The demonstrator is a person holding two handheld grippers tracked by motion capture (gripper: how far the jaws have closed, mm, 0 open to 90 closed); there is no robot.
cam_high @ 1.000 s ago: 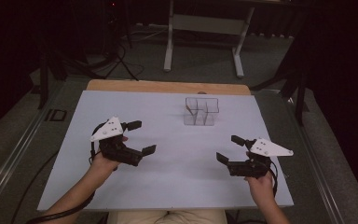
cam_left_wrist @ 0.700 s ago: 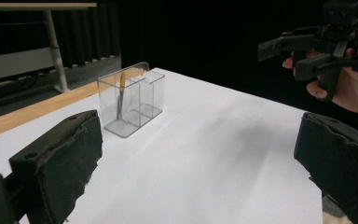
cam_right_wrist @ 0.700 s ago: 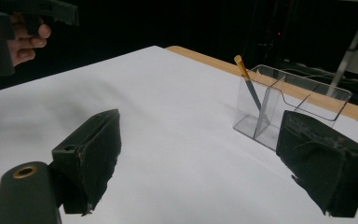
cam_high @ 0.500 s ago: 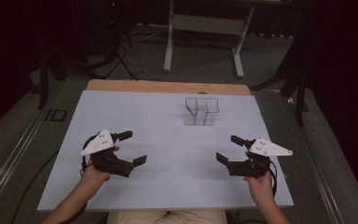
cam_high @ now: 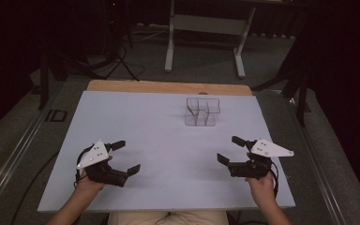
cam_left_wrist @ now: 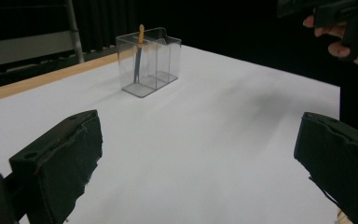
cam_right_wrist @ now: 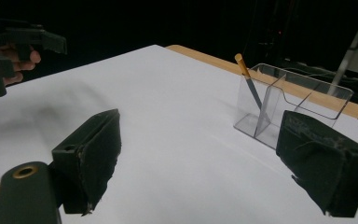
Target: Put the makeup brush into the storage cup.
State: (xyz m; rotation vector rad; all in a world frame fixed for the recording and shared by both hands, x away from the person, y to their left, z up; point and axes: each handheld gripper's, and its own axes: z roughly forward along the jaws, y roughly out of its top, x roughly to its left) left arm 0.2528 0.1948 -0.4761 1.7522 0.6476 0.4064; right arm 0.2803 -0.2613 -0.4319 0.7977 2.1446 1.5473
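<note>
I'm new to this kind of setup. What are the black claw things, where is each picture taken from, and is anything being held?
A person sits at a white table with a hand-held two-jaw gripper in each hand: the left gripper and the right gripper. The high view looks down from above. Each gripper view looks along that tool's own black jaws, which rise from the bottom. Both stand wide open and hold nothing. On the table stands a clear plastic organizer with compartments. In one of them a thin tool with a yellowish handle stands leaning; I cannot tell whether it is a brush or a small knife. The hand far off in each gripper view is the person's other one.
</note>
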